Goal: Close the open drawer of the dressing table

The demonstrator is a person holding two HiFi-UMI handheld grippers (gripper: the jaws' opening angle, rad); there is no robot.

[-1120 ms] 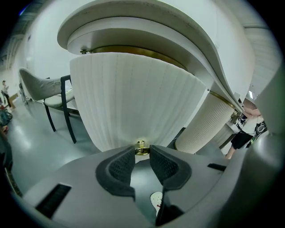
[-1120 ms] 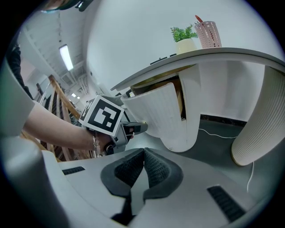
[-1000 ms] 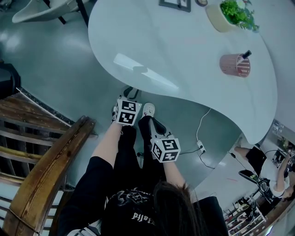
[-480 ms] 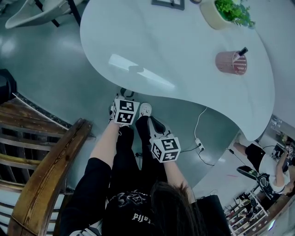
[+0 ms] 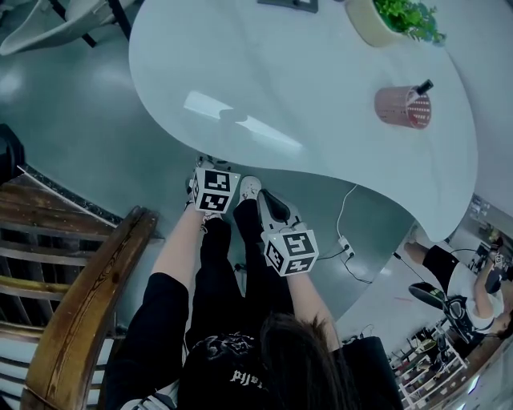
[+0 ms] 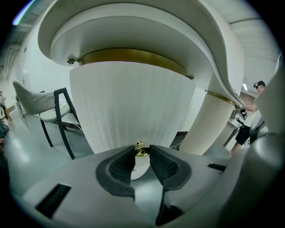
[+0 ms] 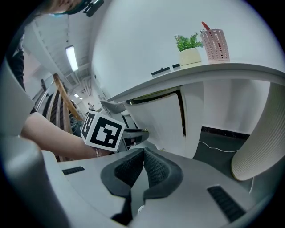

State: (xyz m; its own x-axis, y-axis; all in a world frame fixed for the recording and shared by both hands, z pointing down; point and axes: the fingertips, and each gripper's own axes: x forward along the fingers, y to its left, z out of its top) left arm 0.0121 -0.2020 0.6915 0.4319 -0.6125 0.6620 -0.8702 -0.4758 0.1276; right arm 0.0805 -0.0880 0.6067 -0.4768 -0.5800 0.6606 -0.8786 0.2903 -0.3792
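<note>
Glossy white tabletop [image 5: 321, 96], ribbed matt drawer front [image 6: 133, 107], shiny brass knob [image 6: 140, 149].

Large furnished hall: dressing table [image 5: 321, 96], chair [image 5: 44, 24], banister [image 5: 84, 316].

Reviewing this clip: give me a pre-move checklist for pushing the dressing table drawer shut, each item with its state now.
1. Left tool on the gold knob: ok; the knob sits between its tips and fills the gap.
2. Right tool out of the way: ok; shut, empty, apart from the drawer front.
3. Drawer flush with the table: not ok; in the right gripper view it looks to stand out, a dark gap beside it.
4. Nothing blocking inside the drawer: cannot tell; the inside is hidden.
5. Pink holder and plant away from the table edge: ok.
</note>
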